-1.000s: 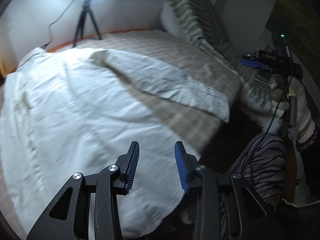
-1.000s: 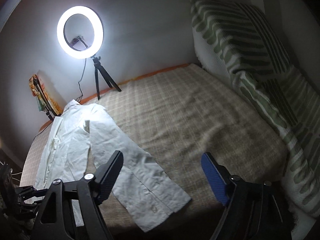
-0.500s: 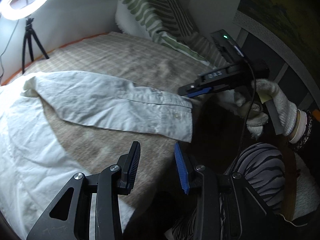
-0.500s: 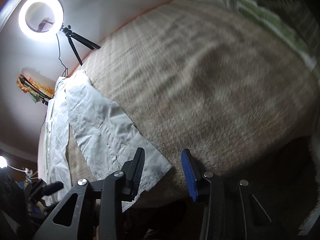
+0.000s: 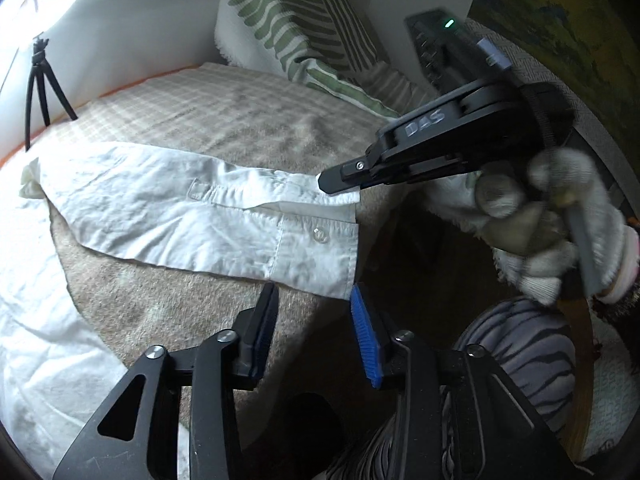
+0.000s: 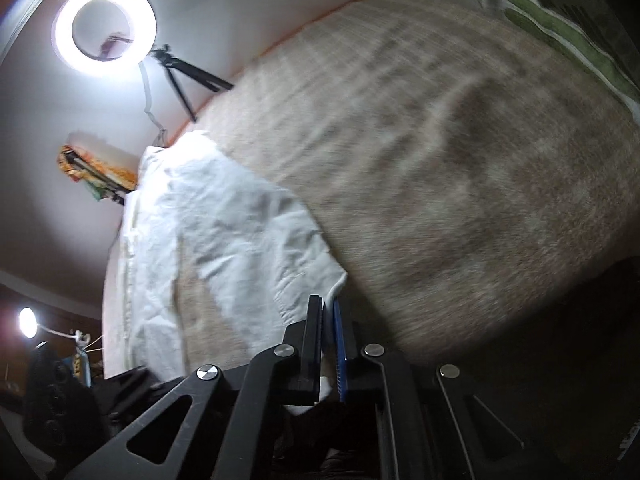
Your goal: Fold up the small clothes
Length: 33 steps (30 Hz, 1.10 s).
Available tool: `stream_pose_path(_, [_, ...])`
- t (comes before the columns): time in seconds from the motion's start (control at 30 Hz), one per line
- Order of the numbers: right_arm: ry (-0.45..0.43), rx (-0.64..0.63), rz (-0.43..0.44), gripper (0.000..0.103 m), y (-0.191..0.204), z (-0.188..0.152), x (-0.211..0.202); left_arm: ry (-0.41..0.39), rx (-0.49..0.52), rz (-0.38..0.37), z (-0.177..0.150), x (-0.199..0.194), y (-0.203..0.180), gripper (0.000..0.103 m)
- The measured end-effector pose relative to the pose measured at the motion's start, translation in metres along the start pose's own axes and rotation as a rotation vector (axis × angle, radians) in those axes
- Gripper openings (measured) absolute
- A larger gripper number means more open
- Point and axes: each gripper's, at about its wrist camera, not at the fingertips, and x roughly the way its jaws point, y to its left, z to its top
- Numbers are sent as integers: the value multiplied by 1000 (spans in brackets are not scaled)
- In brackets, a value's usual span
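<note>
On bed (image 5: 248,120), right tool (image 6: 328,320) pinches shirt cuff (image 5: 320,236); left tool (image 5: 314,316) agape.

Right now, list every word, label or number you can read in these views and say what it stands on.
"DAS": pale handwritten letters on the black body of the right gripper, seen in the left wrist view.
No other text is readable; the white shirt sleeve shows only a plain button.

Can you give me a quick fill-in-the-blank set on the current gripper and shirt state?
1. The right hand-held gripper is shut on the shirt's ____.
2. The left hand-held gripper has its jaws ____ and holds nothing.
3. The white shirt lies on a ____ blanket.
4. The cuff shows one white ____.

Missing: cuff; open; beige checked; button
</note>
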Motion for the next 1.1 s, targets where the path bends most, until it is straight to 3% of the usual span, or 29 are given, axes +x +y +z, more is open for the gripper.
stream_pose_path(0.37, [0, -151, 97, 3, 85, -8, -6, -125, -200, -34, -5, -18, 21, 42])
stream_pose_path(0.53, [37, -196, 132, 3, 112, -10, 8, -161, -247, 12, -9, -25, 35, 41])
stream_pose_path(0.57, [44, -204, 138, 3, 117, -11, 11, -170, -262, 9, -10, -25, 38, 39])
stream_pose_path(0.6, [49, -208, 142, 3, 121, -12, 12, -185, -283, -1, -12, -27, 44, 29])
stream_pose_path(0.63, [55, -210, 150, 3, 124, -12, 14, -197, -297, -14, -16, -29, 49, 10])
stream_pose_path(0.67, [61, -211, 155, 3, 124, -14, 16, -201, -306, -26, -18, -29, 53, 4])
stream_pose_path(0.83, [89, -219, 180, 3, 128, -17, 21, -226, -328, -42, -26, -34, 67, 2])
stream_pose_path(0.93, [104, -227, 231, 9, 127, -17, 19, -241, -315, -42, -28, -42, 69, 2])
stream_pose_path(0.97, [105, -229, 242, 15, 127, -16, 18, -244, -317, -44, -28, -45, 71, 2])
stream_pose_path(1.07, [75, -221, 242, 43, 118, -8, 11, -254, -319, -44, -32, -56, 73, 2])
stream_pose_path(1.1, [56, -203, 243, 43, 112, -2, 9, -257, -311, -33, -34, -61, 74, 2])
